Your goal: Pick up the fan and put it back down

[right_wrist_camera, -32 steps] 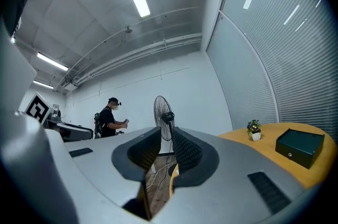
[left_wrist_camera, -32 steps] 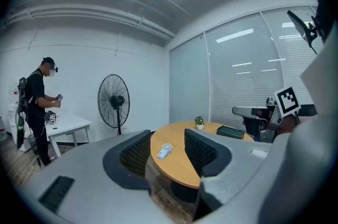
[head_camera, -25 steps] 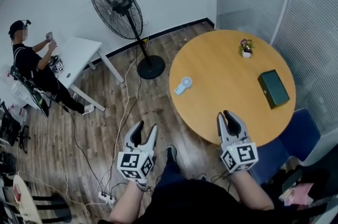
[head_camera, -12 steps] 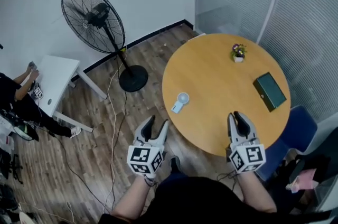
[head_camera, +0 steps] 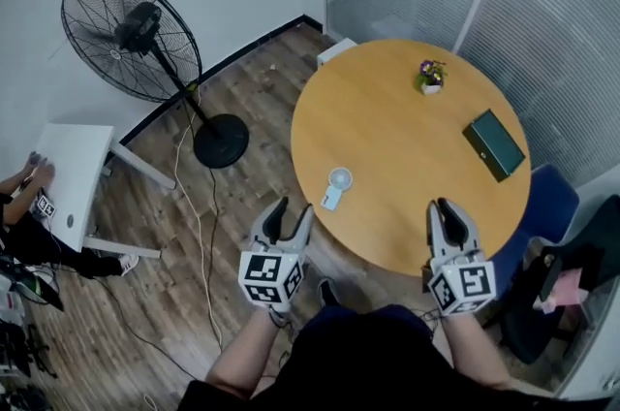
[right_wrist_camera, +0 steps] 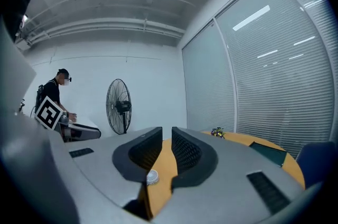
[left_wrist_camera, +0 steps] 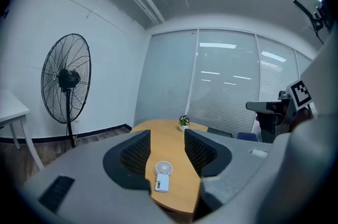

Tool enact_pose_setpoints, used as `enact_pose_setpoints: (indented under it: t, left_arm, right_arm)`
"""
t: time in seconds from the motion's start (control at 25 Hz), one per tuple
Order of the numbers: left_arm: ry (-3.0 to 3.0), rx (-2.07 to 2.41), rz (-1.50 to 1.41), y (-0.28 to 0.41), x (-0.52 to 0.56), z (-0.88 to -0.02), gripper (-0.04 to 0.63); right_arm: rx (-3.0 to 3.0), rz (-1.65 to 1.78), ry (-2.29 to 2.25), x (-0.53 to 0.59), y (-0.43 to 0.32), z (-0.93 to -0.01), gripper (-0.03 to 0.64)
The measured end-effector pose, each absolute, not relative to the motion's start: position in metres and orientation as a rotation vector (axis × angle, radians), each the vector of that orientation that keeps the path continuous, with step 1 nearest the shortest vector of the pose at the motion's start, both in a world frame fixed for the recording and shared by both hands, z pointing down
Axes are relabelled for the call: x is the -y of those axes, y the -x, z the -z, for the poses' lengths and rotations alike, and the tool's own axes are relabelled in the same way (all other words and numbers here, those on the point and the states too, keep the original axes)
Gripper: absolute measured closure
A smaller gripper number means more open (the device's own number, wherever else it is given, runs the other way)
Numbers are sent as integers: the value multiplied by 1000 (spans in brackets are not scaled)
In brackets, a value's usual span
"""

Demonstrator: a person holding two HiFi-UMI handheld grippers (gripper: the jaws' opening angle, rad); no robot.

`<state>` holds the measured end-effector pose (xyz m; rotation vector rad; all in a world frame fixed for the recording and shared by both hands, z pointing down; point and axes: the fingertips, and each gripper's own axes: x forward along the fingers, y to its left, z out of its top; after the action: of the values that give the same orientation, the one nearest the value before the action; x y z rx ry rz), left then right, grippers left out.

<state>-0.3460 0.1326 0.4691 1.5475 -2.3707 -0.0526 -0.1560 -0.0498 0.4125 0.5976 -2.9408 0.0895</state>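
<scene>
Only in right gripper view, nine o'clock: a standing person (right_wrist_camera: 57,97). Left gripper (head_camera: 291,208) wide, empty; right gripper (head_camera: 446,208) narrow, apparently empty.

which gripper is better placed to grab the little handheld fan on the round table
Left, most likely. The left gripper is nearer the handheld fan, and in the left gripper view the fan lies framed between its open jaws. The right gripper is farther off along the round table edge.

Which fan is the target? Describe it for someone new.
Find the round wooden table. Near its edge toward the black pedestal fan lies a small handheld fan. It is white and flat, unlike the potted plant and dark green box.
</scene>
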Motion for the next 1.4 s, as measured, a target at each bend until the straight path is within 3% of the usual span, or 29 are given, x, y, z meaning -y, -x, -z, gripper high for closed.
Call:
enact_pose_setpoints:
  t: [0.44,0.92,1.4]
  left_arm:
    - [-1571,2307,-90,377,-68,-533,397]
    - [-1507,2096,-328,359,-4,-637,397]
    - [-1334,1827,-451,354,31,-748,348]
  right_arm:
    - [2856,-116,-790,100,125,-433,558]
    - [2833,-259,-920,171,71,-452,563]
    - [2779,-369,-1017,215,34,-469,571]
